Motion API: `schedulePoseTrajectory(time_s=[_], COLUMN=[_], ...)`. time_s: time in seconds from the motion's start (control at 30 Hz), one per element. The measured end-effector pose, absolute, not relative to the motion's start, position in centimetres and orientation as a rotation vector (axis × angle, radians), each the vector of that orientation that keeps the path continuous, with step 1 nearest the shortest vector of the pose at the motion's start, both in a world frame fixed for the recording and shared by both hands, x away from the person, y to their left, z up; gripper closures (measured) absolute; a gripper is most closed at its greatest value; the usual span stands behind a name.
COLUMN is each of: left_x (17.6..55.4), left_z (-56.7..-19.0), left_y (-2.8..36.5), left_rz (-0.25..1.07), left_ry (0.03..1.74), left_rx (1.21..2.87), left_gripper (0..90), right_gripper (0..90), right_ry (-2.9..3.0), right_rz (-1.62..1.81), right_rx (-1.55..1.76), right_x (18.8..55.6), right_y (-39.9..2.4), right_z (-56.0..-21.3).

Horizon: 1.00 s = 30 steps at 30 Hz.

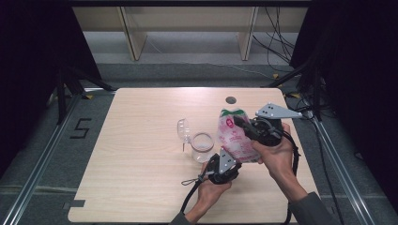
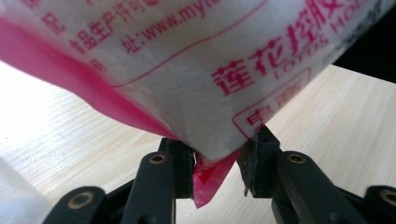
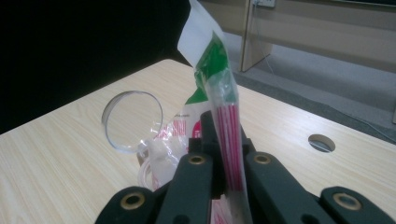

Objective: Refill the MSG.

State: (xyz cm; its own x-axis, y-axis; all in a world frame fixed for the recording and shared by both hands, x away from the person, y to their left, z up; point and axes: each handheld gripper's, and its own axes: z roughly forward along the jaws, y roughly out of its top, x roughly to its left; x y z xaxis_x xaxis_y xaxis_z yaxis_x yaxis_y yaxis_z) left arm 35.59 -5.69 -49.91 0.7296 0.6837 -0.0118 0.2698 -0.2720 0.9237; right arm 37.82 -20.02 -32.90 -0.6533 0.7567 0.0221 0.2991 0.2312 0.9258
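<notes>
A white bag with pink print and a green top hangs tilted over the table's right half. My right gripper is shut on its upper sealed edge; in the right gripper view the jaws clamp the pink-striped seam of the bag. My left gripper is below it, and its jaws pinch the bottom corner of the bag. A clear glass jar stands just left of the bag, with its hinged lid swung open; the lid also shows beyond the right jaws.
The wooden table has bare room on its left half and front. A round cable hole lies near the far edge. Metal rails run along both sides, and wooden shelf legs stand behind the table.
</notes>
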Motion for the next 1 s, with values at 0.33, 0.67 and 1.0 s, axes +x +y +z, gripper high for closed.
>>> schedulePoseTrajectory(time_s=[0.33,0.67,1.0], left_x=[36.3,36.3,36.8], left_z=[-50.2,-50.5,-50.8], left_y=[-3.0,-3.0,-3.2], left_rz=[0.476,0.457,0.394], left_ry=[0.687,0.647,0.653], left_rx=[1.871,1.879,1.860], left_gripper=[71.1,72.8,73.1], right_gripper=[90.0,90.0,90.0], right_ry=[2.088,2.149,2.156], right_rz=[1.392,1.308,1.284], right_rx=[0.979,0.995,1.032], right_x=[39.3,40.4,41.5], right_y=[-17.8,-15.2,-14.7], right_z=[-33.1,-33.5,-34.0])
